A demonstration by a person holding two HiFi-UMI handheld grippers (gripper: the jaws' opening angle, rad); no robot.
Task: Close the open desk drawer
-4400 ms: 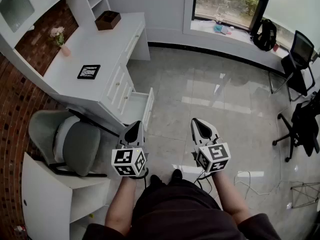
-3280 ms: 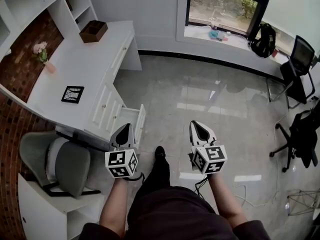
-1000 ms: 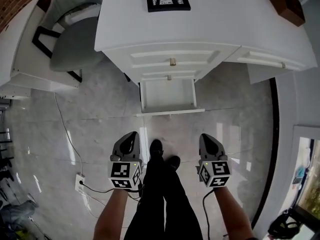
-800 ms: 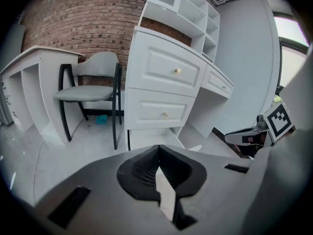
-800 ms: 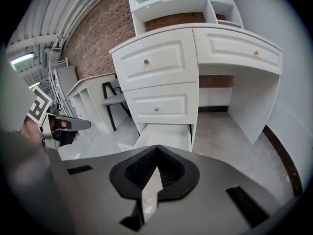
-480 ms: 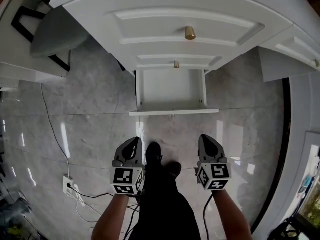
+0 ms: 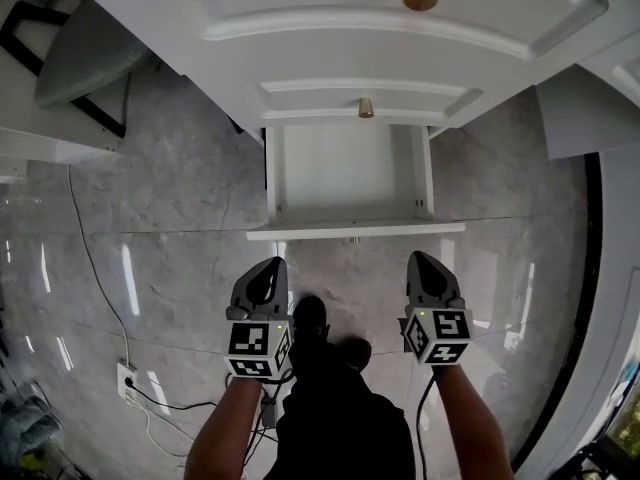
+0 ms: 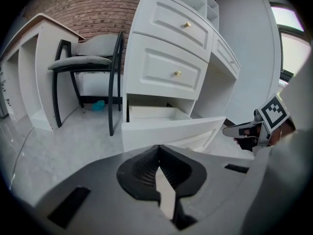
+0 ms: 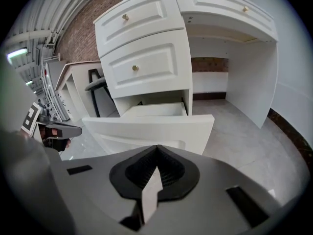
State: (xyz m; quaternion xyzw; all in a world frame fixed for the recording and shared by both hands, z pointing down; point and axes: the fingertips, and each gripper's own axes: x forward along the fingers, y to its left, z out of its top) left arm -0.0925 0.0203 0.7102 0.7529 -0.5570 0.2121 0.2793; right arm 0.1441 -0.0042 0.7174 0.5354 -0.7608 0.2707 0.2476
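The lowest drawer [image 7: 345, 173] of the white desk stands pulled out and empty, its front panel [image 7: 355, 231] towards me. Both grippers hang side by side just short of that panel, apart from it. My left gripper [image 7: 271, 264] is shut and empty, level with the panel's left end. My right gripper [image 7: 421, 259] is likewise shut and empty, near the right end. The left gripper view has the drawer front [image 8: 171, 131] beyond the closed tips [image 8: 158, 151]. In the right gripper view the drawer front [image 9: 151, 129] lies straight ahead of the closed tips [image 9: 156, 150].
Two shut drawers with brass knobs [image 7: 366, 107] sit above the open one. A grey chair [image 7: 75, 53] stands at the left of the desk. A power strip with cable [image 7: 125, 378] lies on the tiled floor at lower left. The person's feet [image 7: 312, 320] are between the grippers.
The person has walked round from the desk's side to face the open drawer and come closer; the drawer looms larger. Both grippers stay shut, held side by side.
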